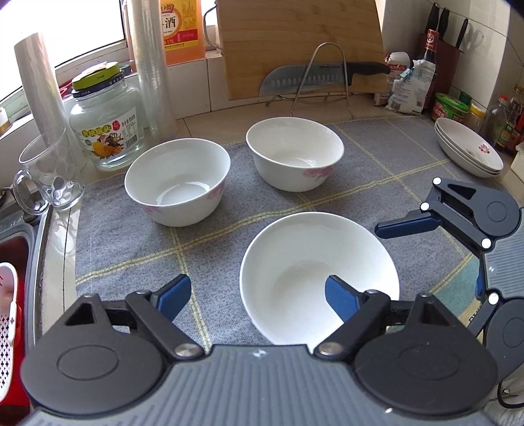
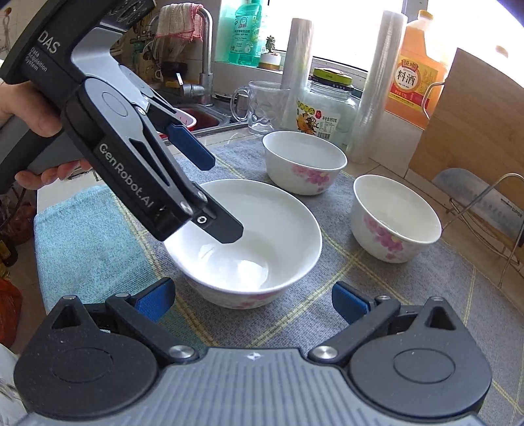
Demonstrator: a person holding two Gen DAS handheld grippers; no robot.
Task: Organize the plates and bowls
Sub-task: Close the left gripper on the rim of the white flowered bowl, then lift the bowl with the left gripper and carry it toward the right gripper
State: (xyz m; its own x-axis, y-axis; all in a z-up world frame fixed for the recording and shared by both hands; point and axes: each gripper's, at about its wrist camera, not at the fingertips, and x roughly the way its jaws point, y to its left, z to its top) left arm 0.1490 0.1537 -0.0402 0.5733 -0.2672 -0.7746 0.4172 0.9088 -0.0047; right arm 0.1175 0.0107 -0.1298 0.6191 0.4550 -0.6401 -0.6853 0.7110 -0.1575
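Three white bowls point(image 1: 319, 278) on grey mat point(image 1: 131, 236), frame centre. Left tongs point(image 1: 258, 300) straddle nearest bowl's rim, ungripped. Right tongs point(image 2: 252, 300) open, empty.

On the left gripper point(image 2: 209, 193) in your right wrist view you can read "GenRobot.AI" along its arm, and "DAS" with "Data Acquisition System" in small print on the body above. The orange bottle point(image 2: 416, 65) by the window carries a label with the characters "料酒"; your left wrist view shows only "酒" on that bottle point(image 1: 180, 29). The jar point(image 1: 104, 127) has a yellow-and-white label with Chinese print too small to read, though "950" seems to show on it. The knife point(image 2: 484, 203) blade reads "SUPOR" near its edge. Labels on the green bottle point(image 2: 245, 32) stay unreadable.
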